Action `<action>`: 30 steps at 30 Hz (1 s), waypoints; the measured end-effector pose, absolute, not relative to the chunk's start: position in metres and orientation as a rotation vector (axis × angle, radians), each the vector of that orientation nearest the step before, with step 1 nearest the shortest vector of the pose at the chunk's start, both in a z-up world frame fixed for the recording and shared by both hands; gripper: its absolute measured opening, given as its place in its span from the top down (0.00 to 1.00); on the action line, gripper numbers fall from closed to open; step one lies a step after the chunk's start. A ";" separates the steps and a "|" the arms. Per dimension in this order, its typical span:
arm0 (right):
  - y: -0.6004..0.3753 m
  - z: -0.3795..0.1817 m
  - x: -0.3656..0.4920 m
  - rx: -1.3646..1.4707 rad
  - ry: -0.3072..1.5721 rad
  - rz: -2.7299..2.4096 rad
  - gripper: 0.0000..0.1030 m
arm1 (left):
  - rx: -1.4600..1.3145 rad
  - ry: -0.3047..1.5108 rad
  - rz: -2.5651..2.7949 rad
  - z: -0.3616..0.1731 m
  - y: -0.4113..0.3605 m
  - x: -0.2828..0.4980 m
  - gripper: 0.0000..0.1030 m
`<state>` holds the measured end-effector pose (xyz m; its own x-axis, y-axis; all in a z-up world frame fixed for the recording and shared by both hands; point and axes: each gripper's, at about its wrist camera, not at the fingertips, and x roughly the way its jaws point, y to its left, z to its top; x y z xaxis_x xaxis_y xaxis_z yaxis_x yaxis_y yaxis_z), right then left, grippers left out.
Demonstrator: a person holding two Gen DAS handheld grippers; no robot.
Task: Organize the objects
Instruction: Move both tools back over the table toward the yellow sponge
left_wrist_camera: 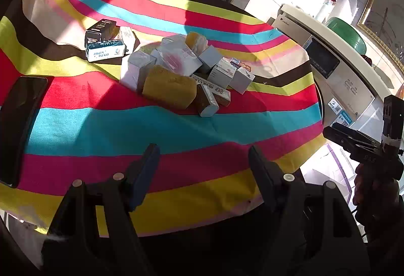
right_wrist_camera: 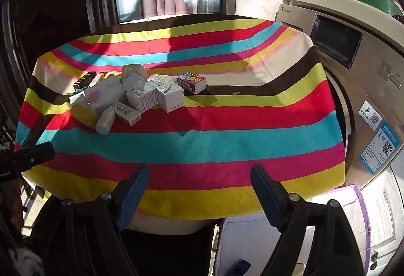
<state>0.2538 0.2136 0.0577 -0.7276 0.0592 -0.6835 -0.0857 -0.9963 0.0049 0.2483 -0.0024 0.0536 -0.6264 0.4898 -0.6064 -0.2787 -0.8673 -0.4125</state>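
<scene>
Closest to the lens in the left wrist view, the left gripper [left_wrist_camera: 203, 157] shows two black plastic fingers with ribbed blue pads, standing apart with nothing between them, over the near edge of a table covered in a soft striped cloth [left_wrist_camera: 101, 129] of red, turquoise, pink, yellow, lime and brown bands. The right gripper [right_wrist_camera: 199, 175] has the same build; its jaws are also apart and empty, above the cloth's near edge. Around the middle of the tabletop sits a loose pile of small boxes [left_wrist_camera: 186, 71]: smooth white cardboard cartons with sharp corners, tumbled against one another, plus two rough, porous yellow sponge blocks [left_wrist_camera: 169, 90] with rounded edges. Only the left view clearly shows a separate little stack toward the far left corner, a glossy black box [left_wrist_camera: 101, 29] on top of a blue-and-white carton [left_wrist_camera: 105, 50], and a flat dark phone-like slab [left_wrist_camera: 17, 124] at the left edge; it also catches the right gripper held in a hand [left_wrist_camera: 373, 190] off the right edge. Only the right view shows a red and blue printed box [right_wrist_camera: 191, 81] on the pile's right side and a purple-rimmed open cardboard box [right_wrist_camera: 358, 197] below the near right corner. A cream washing machine [right_wrist_camera: 353, 68] stands just beside the right edge.
</scene>
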 end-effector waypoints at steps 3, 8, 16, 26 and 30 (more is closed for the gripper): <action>0.202 0.063 0.246 -1.111 0.041 2.885 0.20 | -1.032 -0.422 2.490 0.053 -0.016 0.249 0.27; 0.188 0.070 0.240 -1.097 0.019 2.926 0.19 | -1.009 -0.437 2.501 0.056 -0.024 0.248 0.27; 0.185 0.070 0.240 -1.103 0.023 2.934 0.19 | -1.001 -0.446 2.503 0.057 -0.026 0.250 0.27; 0.189 0.066 0.240 -1.118 0.091 2.941 0.19 | -0.963 -0.468 2.535 0.061 -0.032 0.251 0.27; 0.188 0.066 0.237 -1.097 0.129 2.956 0.19 | -0.931 -0.491 2.571 0.063 -0.044 0.251 0.27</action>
<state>0.2374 0.1883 0.0661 -0.7581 -0.0413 -0.6509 -0.0157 -0.9965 0.0816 0.2506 -0.0441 0.0634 -0.7174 0.4435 -0.5372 -0.2142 -0.8742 -0.4357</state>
